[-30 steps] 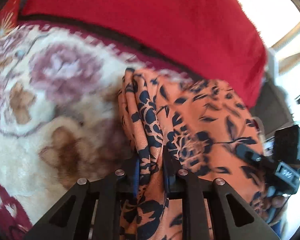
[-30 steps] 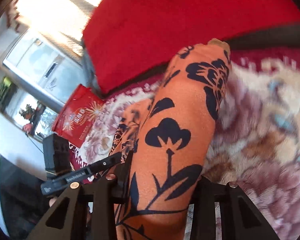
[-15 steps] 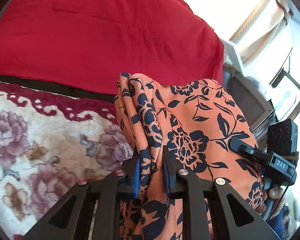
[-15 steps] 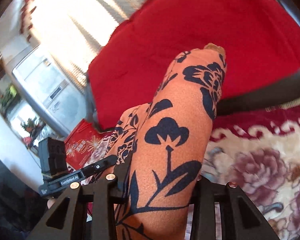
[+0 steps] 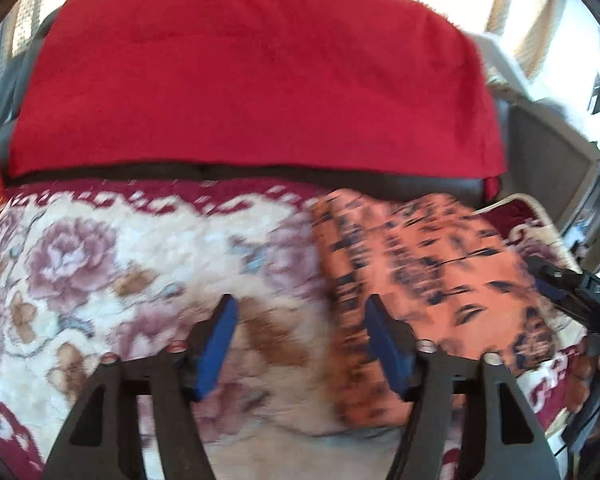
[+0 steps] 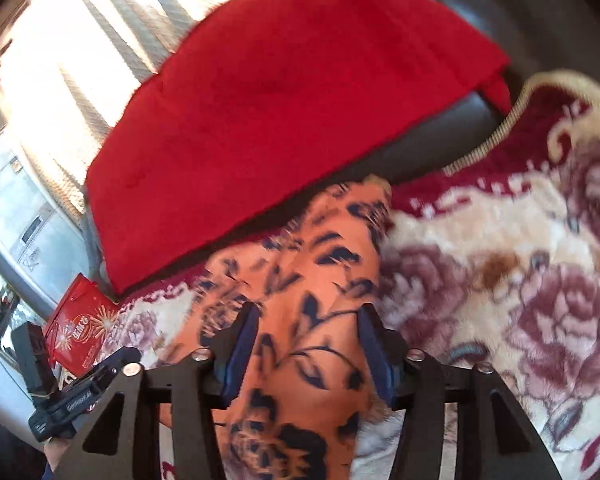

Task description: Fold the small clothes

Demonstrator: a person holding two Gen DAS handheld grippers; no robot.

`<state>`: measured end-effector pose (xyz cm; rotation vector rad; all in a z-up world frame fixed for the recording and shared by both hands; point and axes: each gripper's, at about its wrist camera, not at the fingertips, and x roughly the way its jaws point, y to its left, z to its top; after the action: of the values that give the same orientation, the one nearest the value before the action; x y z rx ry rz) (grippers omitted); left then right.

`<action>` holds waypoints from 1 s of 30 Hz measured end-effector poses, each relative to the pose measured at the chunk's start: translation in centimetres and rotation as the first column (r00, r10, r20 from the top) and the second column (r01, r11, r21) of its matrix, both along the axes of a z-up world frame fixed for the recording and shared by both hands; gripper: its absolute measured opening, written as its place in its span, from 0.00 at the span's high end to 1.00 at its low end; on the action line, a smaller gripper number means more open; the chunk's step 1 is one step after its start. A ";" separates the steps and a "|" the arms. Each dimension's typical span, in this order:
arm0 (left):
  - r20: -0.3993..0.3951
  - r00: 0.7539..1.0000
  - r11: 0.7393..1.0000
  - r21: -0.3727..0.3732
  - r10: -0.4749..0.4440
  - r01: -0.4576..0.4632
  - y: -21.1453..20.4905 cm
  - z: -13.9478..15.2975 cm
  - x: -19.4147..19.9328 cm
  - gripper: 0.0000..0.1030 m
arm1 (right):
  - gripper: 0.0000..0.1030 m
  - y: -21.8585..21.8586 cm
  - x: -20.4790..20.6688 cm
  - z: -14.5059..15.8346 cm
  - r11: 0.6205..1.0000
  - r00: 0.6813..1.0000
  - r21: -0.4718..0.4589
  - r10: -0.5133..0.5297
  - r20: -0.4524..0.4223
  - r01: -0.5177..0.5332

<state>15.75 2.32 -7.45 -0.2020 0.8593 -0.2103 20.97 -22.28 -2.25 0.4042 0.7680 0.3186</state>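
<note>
The orange cloth with a dark blue flower print lies folded on the plush floral blanket, blurred by motion. My left gripper hovers over the cloth's left edge. Its jaws are opening wide, and the blue pads press on nothing. In the right wrist view the same cloth runs forward between the fingers of my right gripper. Those jaws are opening too, and their pads stand just off the fabric.
A red cover is draped over a dark sofa back right behind the cloth. A red gift bag and a white appliance are off to the left. The right-hand tool's black frame shows at the right edge.
Both grippers were shut on the cloth and held it up. Their jaws have now spread and the cloth has dropped onto the blanket. Both views have swung toward the sofa back.
</note>
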 end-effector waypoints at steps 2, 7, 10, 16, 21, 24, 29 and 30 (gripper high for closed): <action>0.026 0.999 0.999 -0.002 -0.041 0.042 -1.6 0.0 -0.3 0.22 | 0.41 1.1 -0.6 1.1 0.999 0.998 -0.051 -0.001 0.060 0.004; -0.134 0.988 0.994 0.067 -0.076 0.085 -4.0 -4.0 1.1 0.22 | 0.39 2.8 -1.2 2.8 0.993 0.996 -0.120 0.017 0.090 -0.006; -0.147 0.988 0.998 0.006 -0.055 0.057 -3.3 -4.8 0.8 0.22 | 0.34 4.8 -1.4 2.7 0.984 0.987 -0.122 0.139 0.083 -0.128; -0.151 0.987 0.998 0.004 -0.061 0.063 -3.1 -4.2 0.9 0.22 | 0.28 3.7 2.9 -5.3 0.993 0.963 0.075 0.108 -0.246 -0.092; -0.119 0.992 0.998 0.026 -0.046 0.050 -2.5 -3.5 0.2 0.22 | 0.24 5.9 2.1 -1.3 0.987 0.981 0.050 0.155 -0.116 -0.150; -0.106 0.994 0.999 0.031 -0.033 0.037 -2.6 -2.9 -0.4 0.22 | 0.12 6.6 4.3 -2.1 0.987 0.976 0.053 0.159 -0.145 -0.153; -0.050 0.999 0.997 0.072 -0.018 0.022 -1.6 -0.4 -2.6 0.22 | 0.13 5.0 3.2 -3.5 0.994 0.978 0.102 0.068 -0.195 -0.049; -0.031 0.999 0.996 0.089 -0.007 0.009 -1.1 0.1 -3.2 0.21 | 0.13 4.9 2.1 -3.1 0.994 0.982 0.098 0.068 -0.176 -0.051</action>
<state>12.58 1.23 -7.32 -0.1186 0.8984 -0.1763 23.04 -17.41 -5.30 0.5036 0.9449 0.3785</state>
